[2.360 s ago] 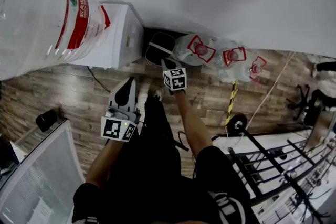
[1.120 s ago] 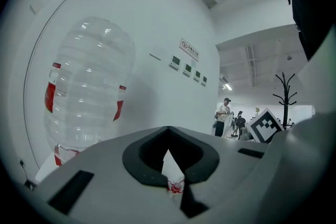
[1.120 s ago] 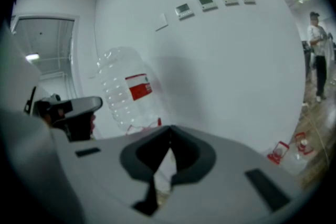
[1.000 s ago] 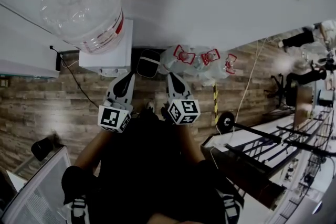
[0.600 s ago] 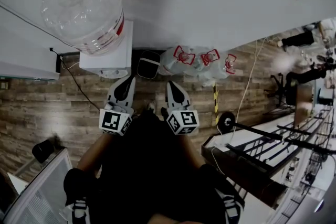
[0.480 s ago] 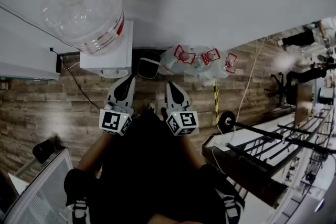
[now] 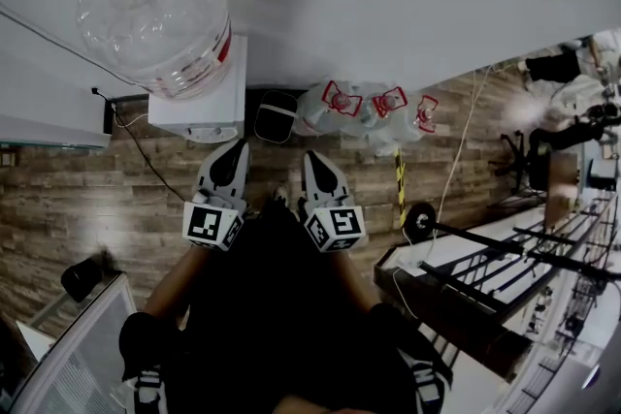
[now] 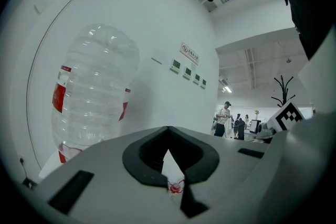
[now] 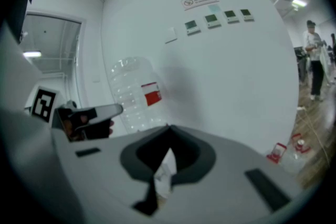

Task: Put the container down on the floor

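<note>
Left gripper point(image 7: 234, 155) and right gripper point(image 7: 313, 160) were both closed on nothing, held near the body, seemingly because the water jugs point(image 7: 361, 111) already lay on the floor point(image 7: 58, 199).

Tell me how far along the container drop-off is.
Looks done: clear water containers rest on the wooden floor ahead. In hand: nothing; the left tongs and right tongs are both shut, empty and apart from them. Left: nothing visible, though which container was the target I cannot tell.
</note>
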